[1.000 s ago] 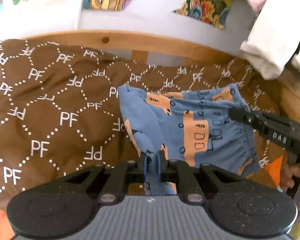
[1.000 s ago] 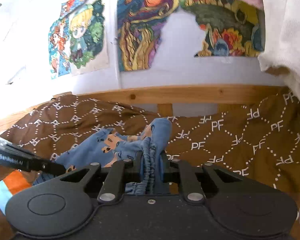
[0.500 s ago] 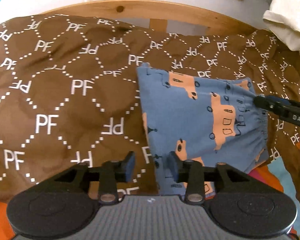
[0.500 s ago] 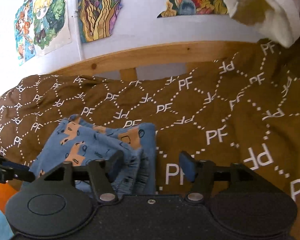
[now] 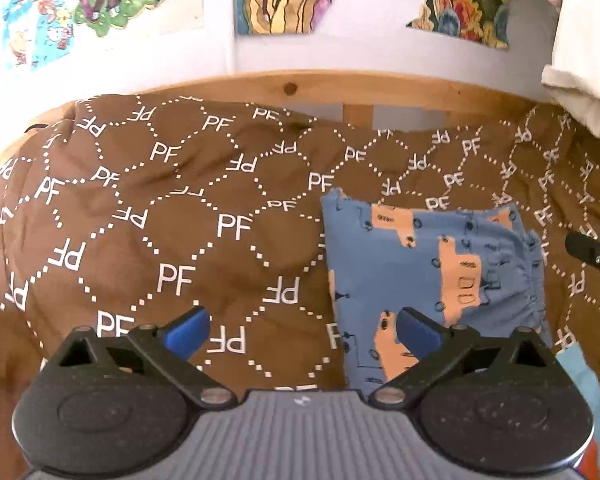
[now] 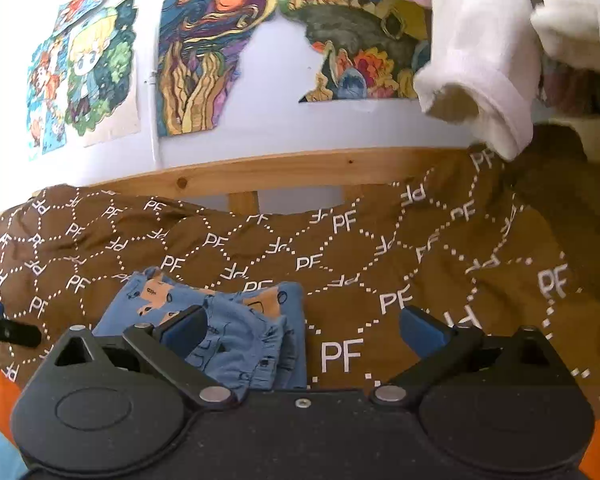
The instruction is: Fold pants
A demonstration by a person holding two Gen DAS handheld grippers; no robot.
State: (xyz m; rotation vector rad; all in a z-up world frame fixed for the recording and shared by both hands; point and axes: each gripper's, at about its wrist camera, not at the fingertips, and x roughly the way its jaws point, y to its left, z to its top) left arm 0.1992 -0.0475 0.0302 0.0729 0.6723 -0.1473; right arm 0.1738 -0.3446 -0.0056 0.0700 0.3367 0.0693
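Your left gripper [image 5: 302,332] is spreading its jaws wide, and nothing is pinched between the blue pads: only the brown blanket [image 5: 172,216] with its white "PF" print shows in the gap, while the right-hand pad hangs over the near left edge of the pants [image 5: 432,280]. Those pants, blue with orange vehicle shapes, lie folded into a compact rectangle on the blanket, gathered waistband at their right side. At the right edge of this view, the tip of your other gripper sits just off that waistband, apart from the cloth.

From the right wrist, your right gripper [image 6: 304,330] is opening too, jaws far apart and holding nothing. The pants [image 6: 240,320] lie bunched just ahead, their ruffled waistband layers inside the gap beside the left pad; whether that pad brushes the fabric, you can't tell. Beyond runs the wooden bed rail [image 6: 300,168], with colourful drawings [image 6: 216,52] on the wall and a white garment [image 6: 488,64] hanging at upper right.
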